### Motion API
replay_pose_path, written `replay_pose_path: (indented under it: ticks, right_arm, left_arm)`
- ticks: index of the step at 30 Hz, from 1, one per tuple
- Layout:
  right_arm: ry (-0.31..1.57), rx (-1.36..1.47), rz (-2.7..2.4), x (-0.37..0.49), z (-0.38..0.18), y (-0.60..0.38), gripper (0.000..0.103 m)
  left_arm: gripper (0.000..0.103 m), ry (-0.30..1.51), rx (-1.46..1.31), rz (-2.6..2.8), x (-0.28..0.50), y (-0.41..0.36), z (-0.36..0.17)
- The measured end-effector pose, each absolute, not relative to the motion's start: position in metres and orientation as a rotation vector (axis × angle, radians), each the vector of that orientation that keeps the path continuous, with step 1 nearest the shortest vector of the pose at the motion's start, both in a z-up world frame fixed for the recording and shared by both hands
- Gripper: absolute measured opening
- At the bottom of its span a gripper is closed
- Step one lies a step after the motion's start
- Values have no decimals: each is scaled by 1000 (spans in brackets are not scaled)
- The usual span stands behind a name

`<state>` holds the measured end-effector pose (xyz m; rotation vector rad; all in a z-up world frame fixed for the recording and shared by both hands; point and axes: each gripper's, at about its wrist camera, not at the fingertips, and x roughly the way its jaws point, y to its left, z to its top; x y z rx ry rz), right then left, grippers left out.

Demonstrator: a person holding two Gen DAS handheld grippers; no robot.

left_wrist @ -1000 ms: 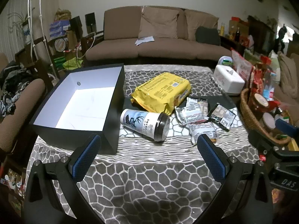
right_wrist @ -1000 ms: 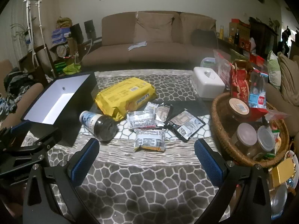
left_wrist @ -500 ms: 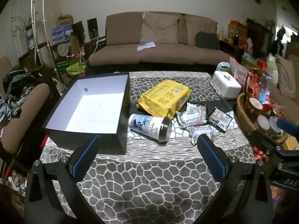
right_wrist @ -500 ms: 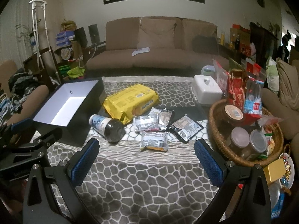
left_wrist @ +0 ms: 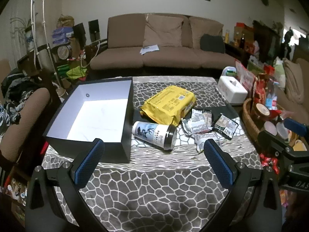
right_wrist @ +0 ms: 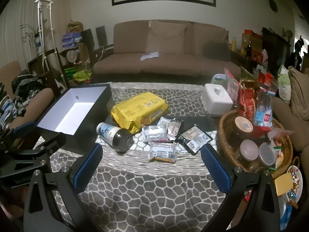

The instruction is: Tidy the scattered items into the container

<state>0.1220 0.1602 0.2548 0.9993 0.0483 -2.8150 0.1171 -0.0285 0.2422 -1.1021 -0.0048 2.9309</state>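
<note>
An open black box with a white inside (left_wrist: pixel 92 116) (right_wrist: pixel 73 110) stands at the table's left. Beside it a white-and-black jar (left_wrist: pixel 154 134) (right_wrist: pixel 115 136) lies on its side. Behind the jar lies a yellow packet (left_wrist: pixel 168 102) (right_wrist: pixel 139 110). Several small silver and black sachets (left_wrist: pixel 204 123) (right_wrist: pixel 162 149) lie to the right of the jar. My left gripper (left_wrist: pixel 153 164) is open and empty, held above the near table, short of the jar. My right gripper (right_wrist: pixel 151 166) is open and empty, short of the sachets.
A wicker basket (right_wrist: pixel 224 133) of jars and snack bags stands at the table's right edge. A white tissue box (right_wrist: pixel 218 100) sits at the back right. A brown sofa (left_wrist: pixel 164 58) is beyond the table, a brown armchair (left_wrist: pixel 23 119) at the left.
Both grippers have pulled back and risen, so the table items look smaller and farther. Nothing on the table has moved. Both grippers stay open.
</note>
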Motion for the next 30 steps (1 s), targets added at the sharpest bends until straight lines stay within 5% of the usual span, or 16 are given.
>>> replay_pose_path:
  ticks: [30]
  right_arm:
    - [-53, 1258, -2747, 31, 139, 229, 103]
  left_arm:
    - [103, -10, -1265, 2745, 28, 31, 134]
